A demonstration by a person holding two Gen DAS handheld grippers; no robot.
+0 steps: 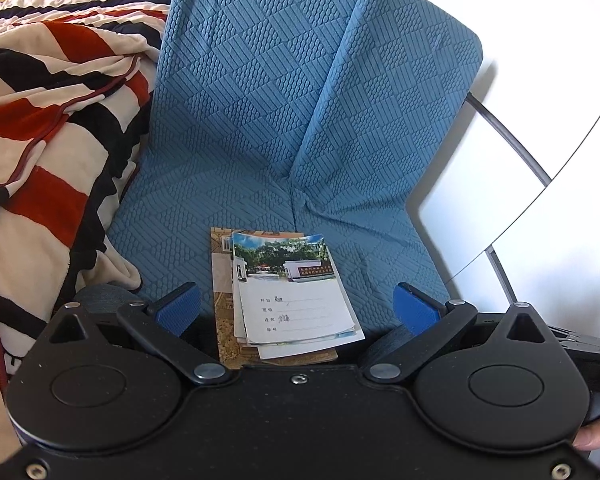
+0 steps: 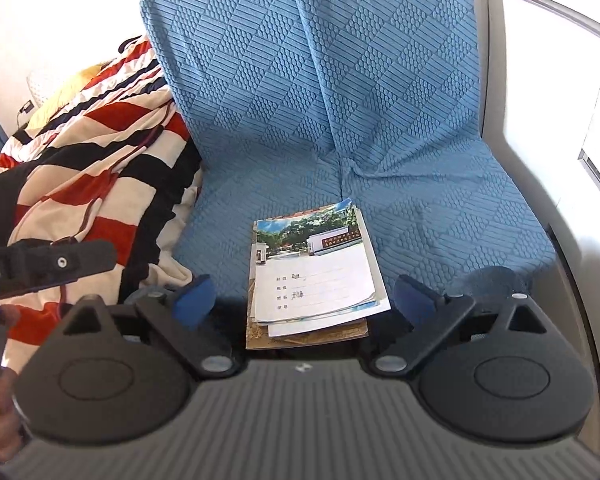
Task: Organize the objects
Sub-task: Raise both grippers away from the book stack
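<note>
The stack of exercise books (image 2: pixel 314 280) is lying on the seat of the blue quilted chair cover (image 2: pixel 340 100), a photo-fronted book on top and a brown one at the bottom, their edges fanning unevenly toward the near side. It is sitting just ahead of the right gripper (image 2: pixel 304 300), between its blue pads, which are standing wide apart and touching nothing; nothing is held. The left gripper (image 1: pixel 298 308) is hanging over the same stack from its own side, jaws likewise spread and empty.

The step in hand is probably squaring or lifting the pile. Done well, that would mean closing across the stack's two long sides together, low enough to catch the brown bottom book — otherwise the loose upper sheets may slide off it.

Beyond the stack, the seat is rising into the folded chair back ahead. To the right gripper's left, the striped blanket (image 2: pixel 92 168) is crowding the seat edge, and the left gripper's body is also showing there. To its right there is bare blue seat, then the white surface (image 2: pixel 540 60) and a metal rail — the freer side for moving.
</note>
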